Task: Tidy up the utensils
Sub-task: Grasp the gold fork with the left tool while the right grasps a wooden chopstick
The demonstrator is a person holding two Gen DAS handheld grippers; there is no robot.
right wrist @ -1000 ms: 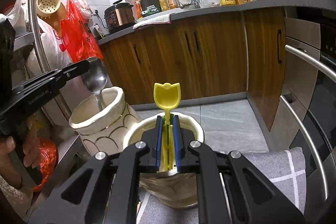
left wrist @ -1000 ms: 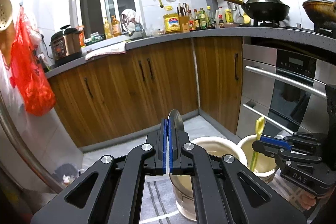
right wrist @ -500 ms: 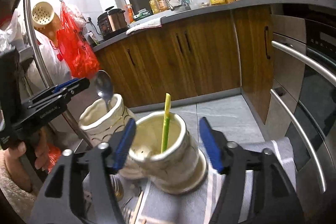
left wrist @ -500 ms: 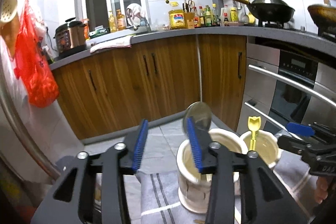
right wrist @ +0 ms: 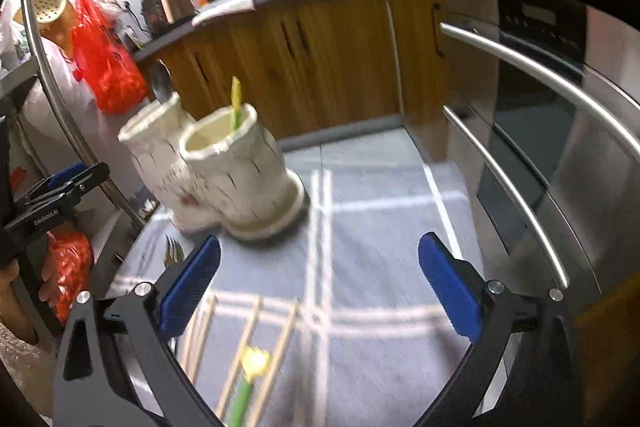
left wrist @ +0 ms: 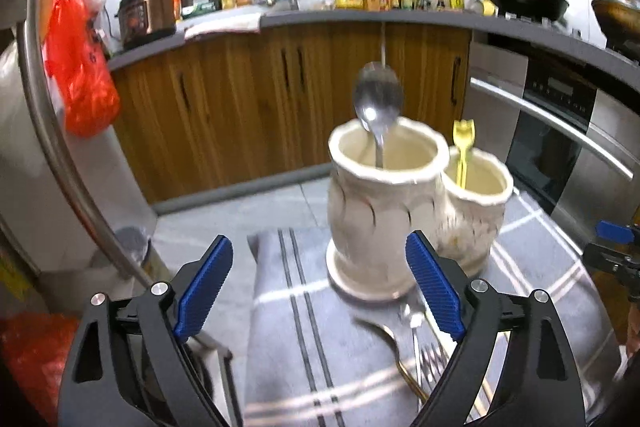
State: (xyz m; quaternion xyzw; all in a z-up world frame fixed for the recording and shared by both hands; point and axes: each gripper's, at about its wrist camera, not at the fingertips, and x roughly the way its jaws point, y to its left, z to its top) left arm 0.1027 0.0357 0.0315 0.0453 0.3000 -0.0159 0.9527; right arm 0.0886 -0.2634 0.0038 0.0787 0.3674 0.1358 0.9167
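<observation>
two forks [left wrist: 424, 351] and chopsticks [right wrist: 240, 343] before the holders [left wrist: 380, 203]

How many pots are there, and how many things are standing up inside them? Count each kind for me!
Cream pots: 2
Metal spoon, in the bigger pot: 1
Yellow utensil, in the smaller pot: 1
Total: 4
</observation>
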